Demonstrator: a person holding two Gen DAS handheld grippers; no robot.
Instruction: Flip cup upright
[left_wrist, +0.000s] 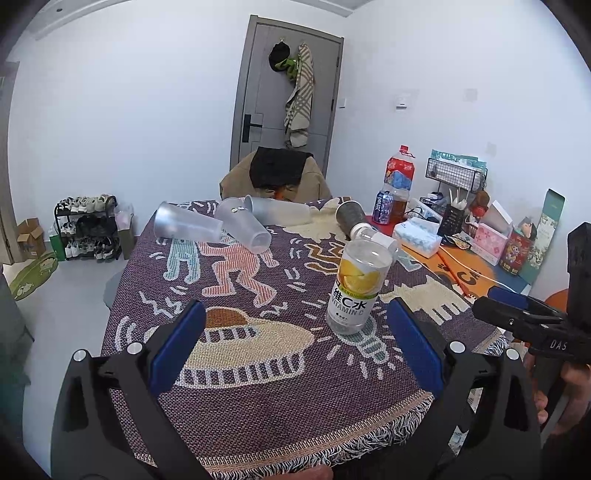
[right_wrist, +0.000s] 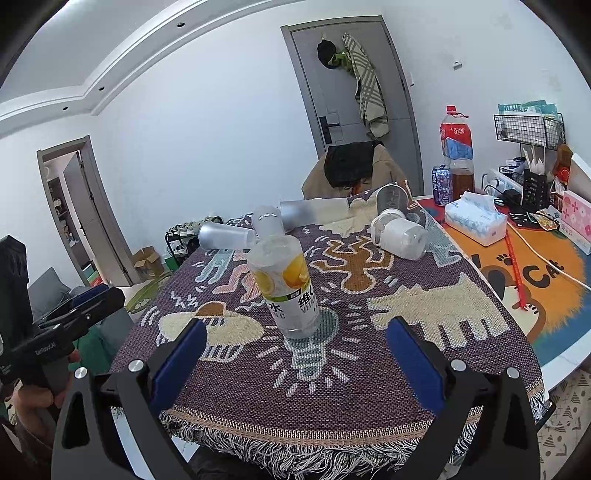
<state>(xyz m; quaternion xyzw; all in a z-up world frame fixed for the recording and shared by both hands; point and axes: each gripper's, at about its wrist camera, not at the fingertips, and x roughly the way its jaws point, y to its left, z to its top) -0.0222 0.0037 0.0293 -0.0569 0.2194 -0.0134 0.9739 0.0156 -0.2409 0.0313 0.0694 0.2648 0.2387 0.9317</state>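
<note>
Three frosted plastic cups lie on their sides at the far end of the patterned tablecloth: one at the left (left_wrist: 186, 223) (right_wrist: 225, 235), one in the middle (left_wrist: 242, 229) (right_wrist: 266, 221), one behind (left_wrist: 277, 210) (right_wrist: 314, 211). A dark cup (left_wrist: 349, 216) (right_wrist: 392, 199) and a clear jar (right_wrist: 400, 236) also lie tipped over. A vitamin C bottle (left_wrist: 356, 286) (right_wrist: 286, 288) stands upside down mid-table. My left gripper (left_wrist: 295, 332) is open and empty above the near edge. My right gripper (right_wrist: 295, 343) is open and empty, the bottle ahead between its fingers.
The tablecloth (left_wrist: 258, 387) has a fringed near edge. On the right are a tissue pack (right_wrist: 474, 218), a large drink bottle (right_wrist: 456, 147), a can (right_wrist: 441, 184), wire racks and boxes on an orange mat (right_wrist: 535, 288). A chair with a coat (left_wrist: 275, 177) stands behind the table.
</note>
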